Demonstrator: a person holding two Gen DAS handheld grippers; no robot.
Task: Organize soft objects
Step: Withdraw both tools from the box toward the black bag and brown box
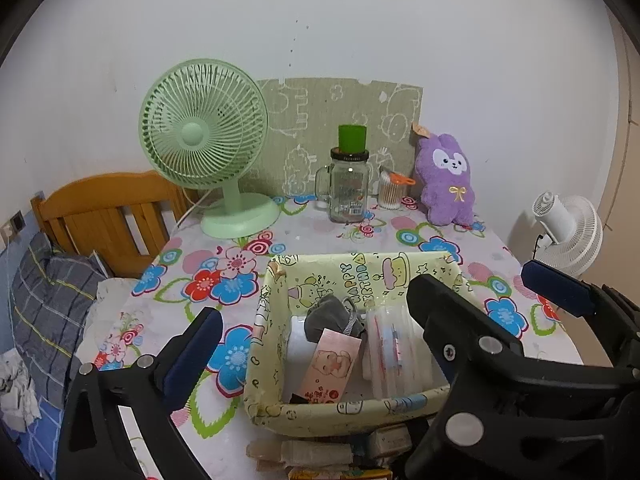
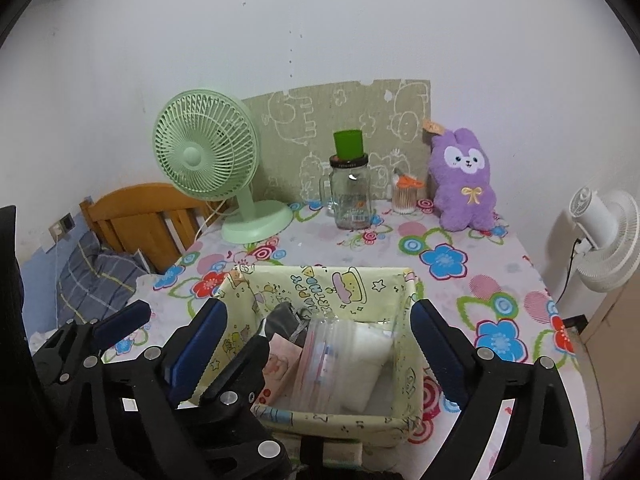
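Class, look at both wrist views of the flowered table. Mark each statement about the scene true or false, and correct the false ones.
1. Both claws are empty. True: the left claw and the right claw stand open, and nothing is between the fingers.
2. The purple plush rabbit lies inside the yellow fabric bin. False: it sits upright at the back of the table, against the wall.
3. A green cup stands on top of the glass jar. True.
4. The green fan is right of the jar. False: it is left of it.
5. The bin is empty. False: it holds a clear zip bag and a grey pouch.
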